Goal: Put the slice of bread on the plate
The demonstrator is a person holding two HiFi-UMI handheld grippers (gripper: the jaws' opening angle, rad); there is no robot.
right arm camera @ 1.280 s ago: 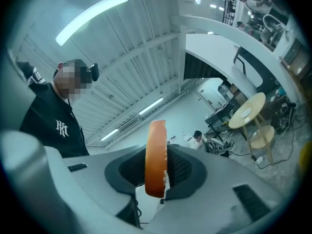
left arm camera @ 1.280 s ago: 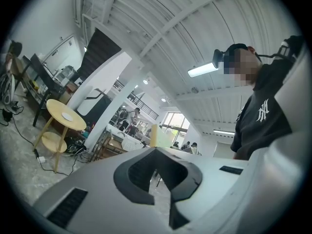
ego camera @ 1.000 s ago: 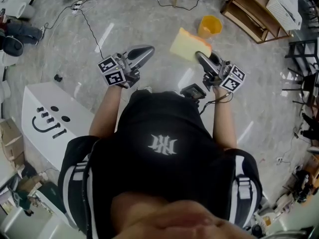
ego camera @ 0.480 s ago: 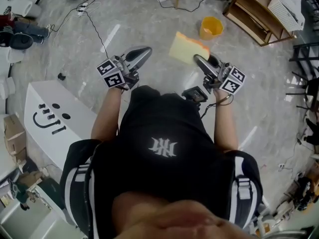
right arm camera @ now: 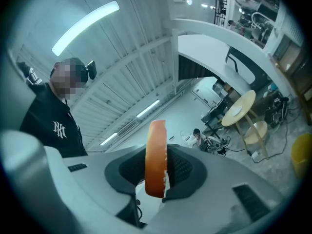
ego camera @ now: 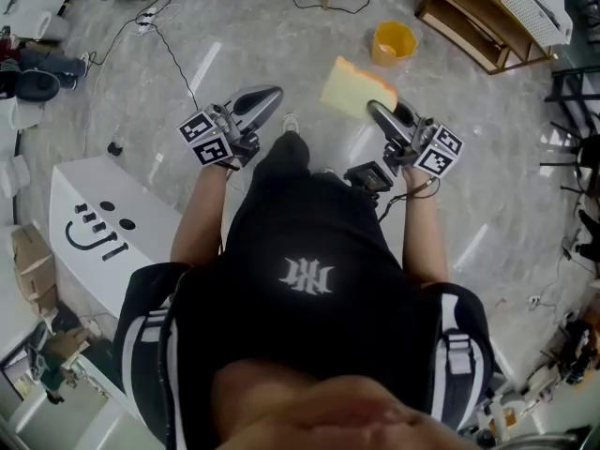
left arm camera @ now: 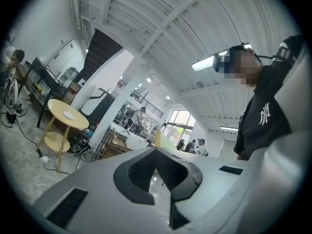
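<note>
Bread (ego camera: 354,87), a pale slice with an orange crust, is clamped in the right gripper (ego camera: 378,111) in the head view. It hangs above the grey floor (ego camera: 272,36), near a yellow cup (ego camera: 394,43). The left gripper (ego camera: 269,97) is level with the right one and well apart from it. In the left gripper view its jaws meet at the tips with nothing between them, and a round table (left arm camera: 68,115) stands far off. In the right gripper view the bread stands upright and edge-on, pinched between narrow jaws.
</note>
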